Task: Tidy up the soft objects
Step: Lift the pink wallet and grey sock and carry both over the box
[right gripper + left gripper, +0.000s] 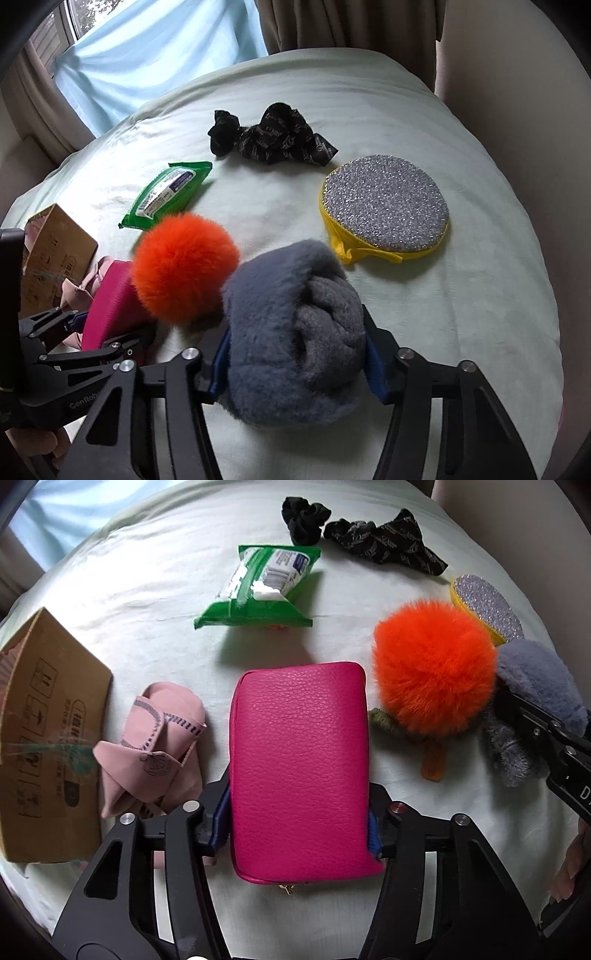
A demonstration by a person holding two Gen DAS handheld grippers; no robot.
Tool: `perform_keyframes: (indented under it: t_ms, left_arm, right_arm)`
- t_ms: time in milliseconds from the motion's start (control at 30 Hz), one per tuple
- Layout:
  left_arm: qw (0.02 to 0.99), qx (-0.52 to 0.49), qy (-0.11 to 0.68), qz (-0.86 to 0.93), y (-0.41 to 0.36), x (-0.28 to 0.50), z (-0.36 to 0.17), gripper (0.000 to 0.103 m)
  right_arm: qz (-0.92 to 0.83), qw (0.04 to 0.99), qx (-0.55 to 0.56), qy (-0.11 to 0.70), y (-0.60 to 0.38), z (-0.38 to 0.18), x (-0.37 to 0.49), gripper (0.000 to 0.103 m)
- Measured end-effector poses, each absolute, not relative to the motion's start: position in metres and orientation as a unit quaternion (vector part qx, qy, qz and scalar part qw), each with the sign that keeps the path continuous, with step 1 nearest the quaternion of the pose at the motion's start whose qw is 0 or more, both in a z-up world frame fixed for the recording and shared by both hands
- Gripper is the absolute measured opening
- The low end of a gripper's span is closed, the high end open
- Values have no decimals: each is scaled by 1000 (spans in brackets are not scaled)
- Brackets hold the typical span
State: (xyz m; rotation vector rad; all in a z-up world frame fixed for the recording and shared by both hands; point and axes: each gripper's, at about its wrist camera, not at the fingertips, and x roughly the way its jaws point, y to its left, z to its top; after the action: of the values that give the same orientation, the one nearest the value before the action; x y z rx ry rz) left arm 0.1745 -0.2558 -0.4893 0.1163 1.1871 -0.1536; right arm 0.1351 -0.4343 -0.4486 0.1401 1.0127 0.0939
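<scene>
Pink leather pouch (299, 764) — long axis up-frame — is clamped in the left gripper (299, 821); right gripper (295, 354) squeezes grey fluffy bundle (291, 332), bare sheet (480, 314) to its right.

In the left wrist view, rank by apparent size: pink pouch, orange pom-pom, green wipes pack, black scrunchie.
1. Pink pouch, though it sits nearest the camera, between the fingers.
2. Orange pom-pom.
3. Green wipes pack, farther off, so its true size against the pom-pom is unsure.
4. Black scrunchie.

Pouch (299, 771) is lying mid-bed (147, 602) btwn cloth (155, 746) on left & pompom (432, 672) on right, wipes pack (262, 587) behind.
</scene>
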Motion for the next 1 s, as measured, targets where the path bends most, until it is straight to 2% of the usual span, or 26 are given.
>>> perform_keyframes:
  t_ms: [367, 700, 1000]
  left_arm:
    - [845, 43, 527, -79, -254, 175, -422, 48]
    - [877, 18, 471, -95, -233, 160, -298, 48]
    - [902, -9, 424, -84, -152, 149, -201, 48]
  right_arm:
    - [27, 886, 67, 457, -438, -387, 116, 52]
    - [3, 917, 63, 394, -418, -259, 100, 52]
    - [27, 939, 56, 338, -341, -157, 92, 52]
